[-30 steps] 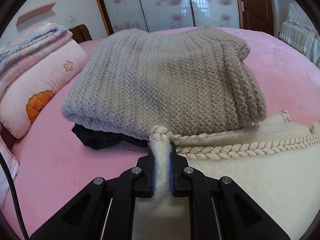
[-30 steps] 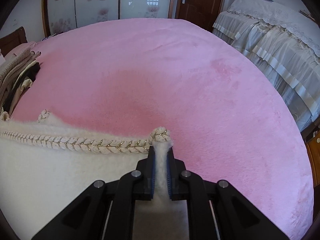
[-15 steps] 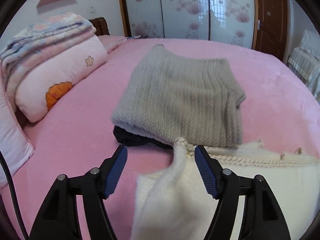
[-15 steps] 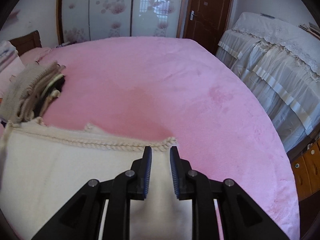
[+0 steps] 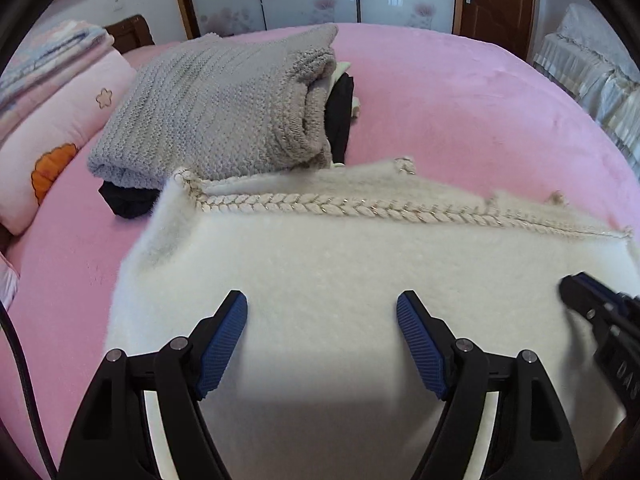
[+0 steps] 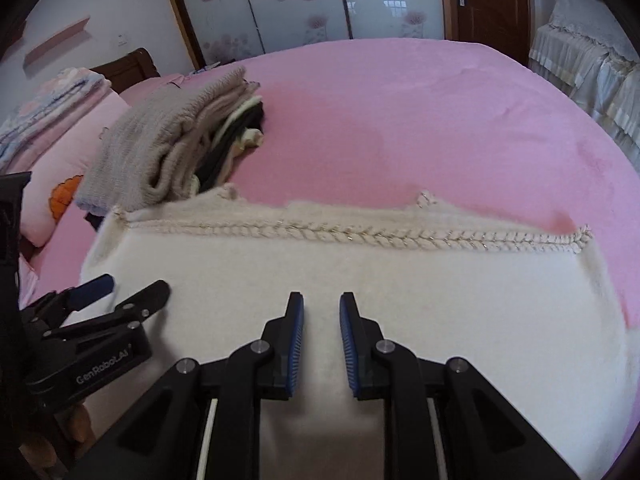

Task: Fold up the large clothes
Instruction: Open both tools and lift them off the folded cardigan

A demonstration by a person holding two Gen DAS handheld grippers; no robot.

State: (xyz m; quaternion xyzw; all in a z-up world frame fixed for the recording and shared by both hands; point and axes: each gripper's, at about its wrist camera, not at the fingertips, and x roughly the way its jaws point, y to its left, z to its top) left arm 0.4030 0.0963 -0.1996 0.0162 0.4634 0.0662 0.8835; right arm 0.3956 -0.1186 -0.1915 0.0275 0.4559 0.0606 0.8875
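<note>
A fluffy white garment (image 5: 360,264) with a braided trim (image 5: 340,206) lies flat on the pink bed; it also shows in the right wrist view (image 6: 360,280), its trim (image 6: 360,236) along the far edge. My left gripper (image 5: 322,316) is wide open and empty above the garment's near part. My right gripper (image 6: 321,320) is open with a narrow gap, empty, above the garment's middle. The left gripper appears in the right wrist view (image 6: 120,284), and the right gripper's tip at the left wrist view's right edge (image 5: 588,292).
A stack of folded clothes topped by a grey knit sweater (image 5: 224,104) lies beyond the garment's left corner, also in the right wrist view (image 6: 168,140). Pink pillows (image 5: 52,136) lie at the left. The pink bed (image 6: 420,120) stretches beyond. A covered sofa (image 6: 592,68) stands right.
Both grippers let go of the white garment's trimmed corners and pulled back toward me. The garment now lies flat with its trim edge far from the fingers.
</note>
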